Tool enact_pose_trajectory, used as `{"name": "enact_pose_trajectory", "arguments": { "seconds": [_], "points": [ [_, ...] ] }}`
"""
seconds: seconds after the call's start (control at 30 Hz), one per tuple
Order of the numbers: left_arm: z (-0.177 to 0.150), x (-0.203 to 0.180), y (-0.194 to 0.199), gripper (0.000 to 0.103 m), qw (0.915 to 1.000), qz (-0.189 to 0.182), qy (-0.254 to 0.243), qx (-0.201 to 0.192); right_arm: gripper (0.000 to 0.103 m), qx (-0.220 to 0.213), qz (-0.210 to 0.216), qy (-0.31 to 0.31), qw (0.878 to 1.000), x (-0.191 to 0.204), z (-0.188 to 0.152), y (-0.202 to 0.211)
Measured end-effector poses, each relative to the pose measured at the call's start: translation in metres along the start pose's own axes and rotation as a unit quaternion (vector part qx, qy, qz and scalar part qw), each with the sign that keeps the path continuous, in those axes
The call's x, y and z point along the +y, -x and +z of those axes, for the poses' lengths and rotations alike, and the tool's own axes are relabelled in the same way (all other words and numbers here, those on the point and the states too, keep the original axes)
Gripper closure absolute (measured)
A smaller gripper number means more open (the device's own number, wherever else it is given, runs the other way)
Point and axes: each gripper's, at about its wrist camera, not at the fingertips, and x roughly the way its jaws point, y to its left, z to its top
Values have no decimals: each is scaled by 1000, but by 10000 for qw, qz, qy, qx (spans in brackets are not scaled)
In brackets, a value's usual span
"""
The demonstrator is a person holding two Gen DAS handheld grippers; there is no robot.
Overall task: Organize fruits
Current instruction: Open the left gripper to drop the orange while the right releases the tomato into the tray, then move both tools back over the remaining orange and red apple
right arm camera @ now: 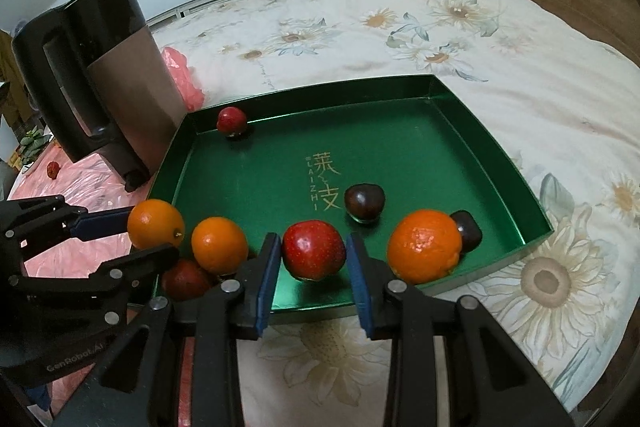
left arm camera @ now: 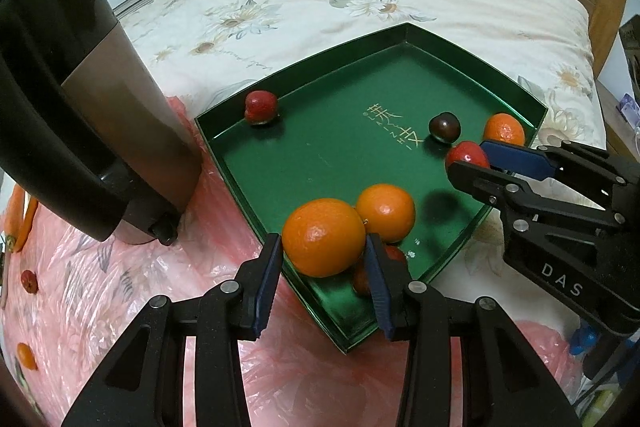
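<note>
The left gripper pinches an orange, the right gripper pinches a red fruit; both should lower gently into the green tray before letting go.

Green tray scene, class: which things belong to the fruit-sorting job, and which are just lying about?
Job: green tray; orange in left claw; red fruit in right claw; dark fruit.
Lying about: black jug; flowered bedcover; pink plastic sheet.

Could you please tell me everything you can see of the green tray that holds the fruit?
The green tray is a shallow, glossy rectangular box with low upright walls and gold lettering printed on its floor. It lies flat, partly on the flowered bedspread and partly on pink plastic sheeting, beside a black kettle.
</note>
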Motion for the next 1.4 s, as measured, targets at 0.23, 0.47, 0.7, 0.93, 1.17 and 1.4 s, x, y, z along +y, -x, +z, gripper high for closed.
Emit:
{"name": "enact_pose_trajectory", "arguments": {
  "seconds": [0.23,0.47,0.7,0.93,1.17,1.4],
  "points": [
    [-1,-3,6,56,9999,38,-95,-63,53,25,-57,-41,10000,-1,-1,4],
    [2,-4,15,54,9998,39,-102,-156,24,22,-90,-15,10000,1,0,8],
    [-3,5,41,48,9993,37,56,-363,19,-109,-84,-78,9999,3,0,23],
    [-22,27,75,47,9982,104,250,-530,14,-194,-7,20,9998,19,-3,45],
    [-55,63,110,44,9961,268,567,-624,14,-249,205,170,9993,44,-13,70],
    [-97,104,139,44,9920,464,992,-635,14,-255,464,192,9984,70,-24,87]
  ]
}}
